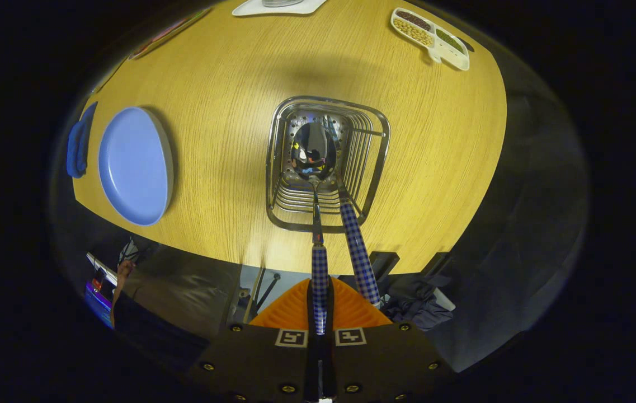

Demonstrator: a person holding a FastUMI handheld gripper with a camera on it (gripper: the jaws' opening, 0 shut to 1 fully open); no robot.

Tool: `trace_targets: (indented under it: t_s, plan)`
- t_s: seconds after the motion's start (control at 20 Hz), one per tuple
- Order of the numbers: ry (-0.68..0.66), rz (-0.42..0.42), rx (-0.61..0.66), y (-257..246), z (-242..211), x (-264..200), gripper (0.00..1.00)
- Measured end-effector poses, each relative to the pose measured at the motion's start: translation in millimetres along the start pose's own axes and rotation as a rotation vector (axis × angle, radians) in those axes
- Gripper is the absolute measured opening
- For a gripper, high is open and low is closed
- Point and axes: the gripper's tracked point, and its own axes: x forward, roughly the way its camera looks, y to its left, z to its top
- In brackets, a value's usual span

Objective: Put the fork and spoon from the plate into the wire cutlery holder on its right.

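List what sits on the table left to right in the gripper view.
Blue cloth → round blue plate → wire cutlery holder, where the hand-held gripper, shut on the checked-handle spoon, holds it → white divided tray of beans.

- The handheld gripper points straight down, its two fingers drawn together with only a thin gap between them.
- Both fingers press on the checked handle of a spoon, which runs out ahead of the tips and hangs upright below them.
- The spoon's bowl lies well beyond the fingertips, in line with the gripper's axis.
- The gripper's body sits level, its two square markers side by side behind the fingers.
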Motion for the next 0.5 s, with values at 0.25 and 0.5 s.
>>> trace_targets:
  t_s: [0.25, 0.5]
  plan:
    - [0.038, -0.013, -0.025, -0.7, 4.7, 0.5, 0.04]
    - [0.074, -0.023, -0.046, -2.2, 5.2, -3.2, 0.04]
